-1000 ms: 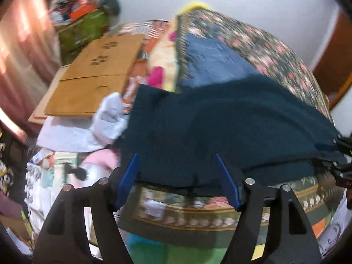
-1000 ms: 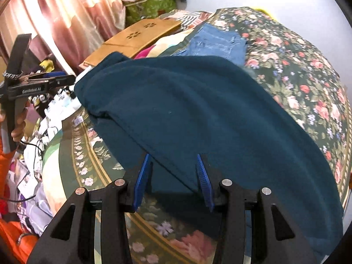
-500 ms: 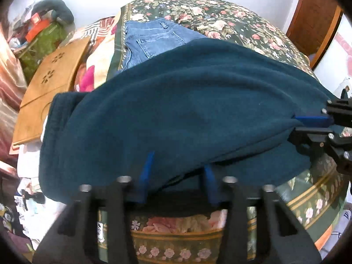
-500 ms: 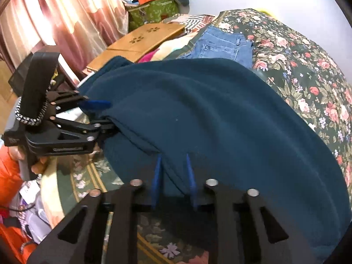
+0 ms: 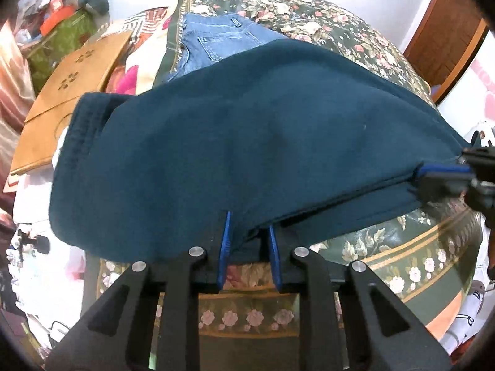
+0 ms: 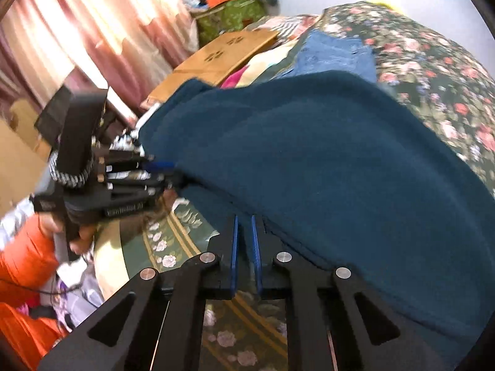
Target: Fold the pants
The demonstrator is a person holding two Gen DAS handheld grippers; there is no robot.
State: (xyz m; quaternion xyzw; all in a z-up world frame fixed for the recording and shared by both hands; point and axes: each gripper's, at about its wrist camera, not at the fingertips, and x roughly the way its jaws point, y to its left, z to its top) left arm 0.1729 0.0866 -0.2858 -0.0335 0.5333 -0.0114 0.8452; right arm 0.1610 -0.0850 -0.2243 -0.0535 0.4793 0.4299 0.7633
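Note:
Dark teal fleece pants [image 5: 247,142] lie folded lengthwise across the near edge of the floral bed; they also fill the right wrist view [image 6: 324,160]. My left gripper [image 5: 249,225] is shut on the pants' near hem. My right gripper [image 6: 244,228] is shut on the near edge further along. Each gripper shows in the other's view: the right one [image 5: 445,176] at the far right, the left one [image 6: 161,170] at the left, both pinching the fabric edge.
Folded blue jeans [image 5: 216,43] lie behind the teal pants on the floral bedspread [image 5: 340,24]. Wooden boards [image 5: 71,92] and a green box [image 5: 58,40] crowd the left side by pink curtains [image 6: 77,31]. A wooden door [image 5: 442,34] stands right.
Both grippers closed from open onto the pants' near edge. The left gripper swung in from the left side of the bed to face the pants squarely.

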